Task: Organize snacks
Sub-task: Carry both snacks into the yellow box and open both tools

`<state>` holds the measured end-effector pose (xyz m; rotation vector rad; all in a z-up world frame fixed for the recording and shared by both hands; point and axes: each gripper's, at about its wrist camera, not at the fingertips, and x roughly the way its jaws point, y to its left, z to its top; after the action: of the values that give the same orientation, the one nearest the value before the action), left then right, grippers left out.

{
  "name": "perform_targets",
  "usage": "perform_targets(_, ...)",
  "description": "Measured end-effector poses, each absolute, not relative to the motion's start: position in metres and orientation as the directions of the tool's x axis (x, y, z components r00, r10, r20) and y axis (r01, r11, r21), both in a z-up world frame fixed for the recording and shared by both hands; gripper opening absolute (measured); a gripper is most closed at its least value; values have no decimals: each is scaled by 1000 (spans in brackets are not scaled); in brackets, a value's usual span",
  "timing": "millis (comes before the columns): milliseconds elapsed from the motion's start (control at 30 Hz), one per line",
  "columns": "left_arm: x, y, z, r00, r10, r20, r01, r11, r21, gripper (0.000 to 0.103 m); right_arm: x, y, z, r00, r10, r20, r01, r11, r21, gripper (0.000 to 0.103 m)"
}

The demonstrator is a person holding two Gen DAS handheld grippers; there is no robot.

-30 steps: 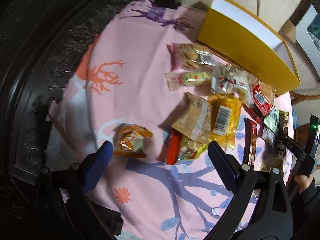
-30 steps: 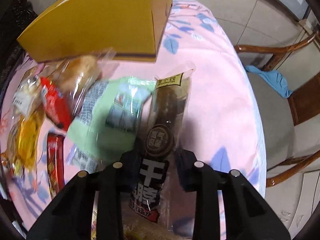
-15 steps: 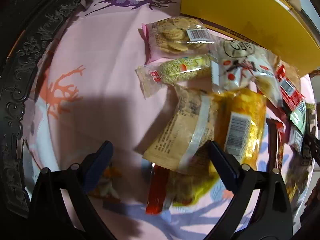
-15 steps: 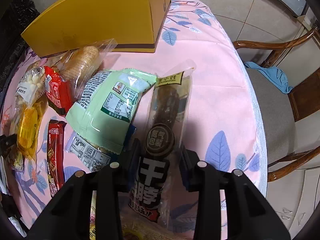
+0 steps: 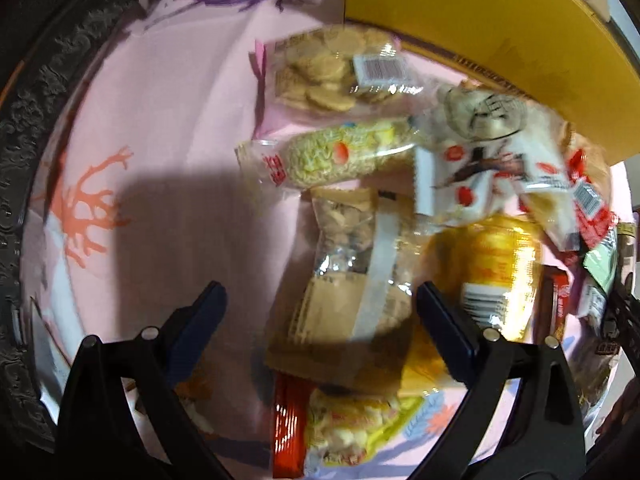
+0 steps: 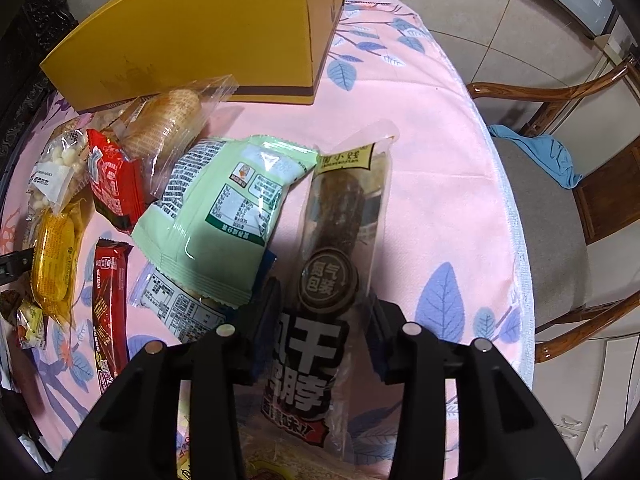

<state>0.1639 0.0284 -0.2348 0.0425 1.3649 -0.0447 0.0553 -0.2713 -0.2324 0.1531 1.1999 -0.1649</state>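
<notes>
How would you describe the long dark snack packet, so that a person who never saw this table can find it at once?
Start at the yellow box on the pink tablecloth. In front of it, the long dark packet lies at the right end of the snack pile, beside the pale green bag. Only it is slim, part transparent, with big white characters, between the right gripper's open jaws.

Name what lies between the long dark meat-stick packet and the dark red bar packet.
Right wrist view: the pale green bag, overlapping a clear packet with a printed label.
</notes>
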Motion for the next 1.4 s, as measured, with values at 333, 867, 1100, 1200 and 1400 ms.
perform_targets(333,146,11,-209,300,-91,-949,137,989,-51,37,42,-278,-217,416,-51,-908,238,970,55,28)
perform_targets(867,104,-33,-101,413,-293,-862,266,944,-193,37,24,-235,-105,612,110,-783,65,980,188,28)
perform_targets(1100,138,-64,-81,444,-296,-845,296,939,-174,37,60,-215,-81,650,149,-745,11,978,206,28)
perform_targets(1200,169,-74,-69,461,-289,-839,287,943,-167,37,90,-218,-66,677,141,-722,23,977,212,28)
perform_targets(1400,225,-95,-51,479,-278,-832,284,947,-152,37,141,-227,-45,697,126,-706,37,977,211,28)
